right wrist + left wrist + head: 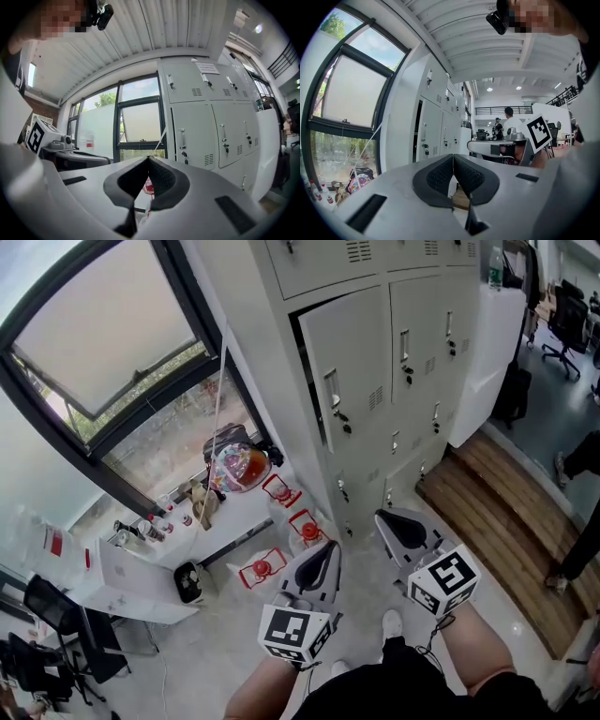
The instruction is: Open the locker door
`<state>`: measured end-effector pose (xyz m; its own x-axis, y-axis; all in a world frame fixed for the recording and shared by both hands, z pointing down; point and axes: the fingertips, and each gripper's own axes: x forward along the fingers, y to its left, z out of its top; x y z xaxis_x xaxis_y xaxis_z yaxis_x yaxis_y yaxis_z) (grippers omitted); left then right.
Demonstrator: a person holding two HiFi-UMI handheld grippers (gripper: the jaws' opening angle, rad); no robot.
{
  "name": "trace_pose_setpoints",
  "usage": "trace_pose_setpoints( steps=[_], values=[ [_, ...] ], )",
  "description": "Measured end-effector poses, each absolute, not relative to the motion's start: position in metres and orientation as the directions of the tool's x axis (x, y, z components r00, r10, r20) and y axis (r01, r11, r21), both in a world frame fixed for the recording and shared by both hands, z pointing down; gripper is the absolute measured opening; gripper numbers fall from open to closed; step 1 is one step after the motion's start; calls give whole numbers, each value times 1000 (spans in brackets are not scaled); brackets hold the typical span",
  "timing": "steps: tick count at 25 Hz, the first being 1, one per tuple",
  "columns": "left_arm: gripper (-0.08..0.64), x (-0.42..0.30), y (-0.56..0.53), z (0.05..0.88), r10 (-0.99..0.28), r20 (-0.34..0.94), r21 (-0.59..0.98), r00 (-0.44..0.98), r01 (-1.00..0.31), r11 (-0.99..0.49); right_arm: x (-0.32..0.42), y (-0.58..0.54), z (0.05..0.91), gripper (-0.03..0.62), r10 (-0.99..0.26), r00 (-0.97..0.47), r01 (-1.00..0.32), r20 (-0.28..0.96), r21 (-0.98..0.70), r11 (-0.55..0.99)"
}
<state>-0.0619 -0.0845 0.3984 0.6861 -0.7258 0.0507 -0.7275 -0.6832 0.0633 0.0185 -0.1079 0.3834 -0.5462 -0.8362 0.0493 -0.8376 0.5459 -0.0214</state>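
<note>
Left hand-held gripper [326,549]: jaws closed tip to tip, nothing between them; held low, below the locker door and well short of it.
Right hand-held gripper [386,517]: also closed and empty; below the door, to its right, slightly nearer it than the left one.
Floor [225,634]: a bare stretch lies between both grippers and the foot of the lockers under the door.
Locker door [349,367]: middle row, leftmost column of the bank; a dark gap runs along its left edge, so it looks slightly ajar.
Handle [333,392]: upright pull on the door's left side, just beside that gap; a key [343,420] hangs just below it.
Hinge: judged to be on the door's right edge, since handle and gap sit at the left.
Window [103,343]: left of the door, past the locker's side wall.
Step in hand: the approach; no contact with the door yet.
Doing it well: raise one gripper to handle height, open its jaws before arriving, close across the pull, then draw it outward in an arc about the right edge.
Risk: snagging the key, or closing beside the pull.
</note>
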Motion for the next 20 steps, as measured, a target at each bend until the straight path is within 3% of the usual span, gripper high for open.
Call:
trace_pose_setpoints(
  steps=[20],
  values=[
    [17, -9, -188, 388, -840, 33, 73, 542, -839, -539, 68, -232, 374, 54, -739, -672, -741, 57, -41, 670]
  ],
)
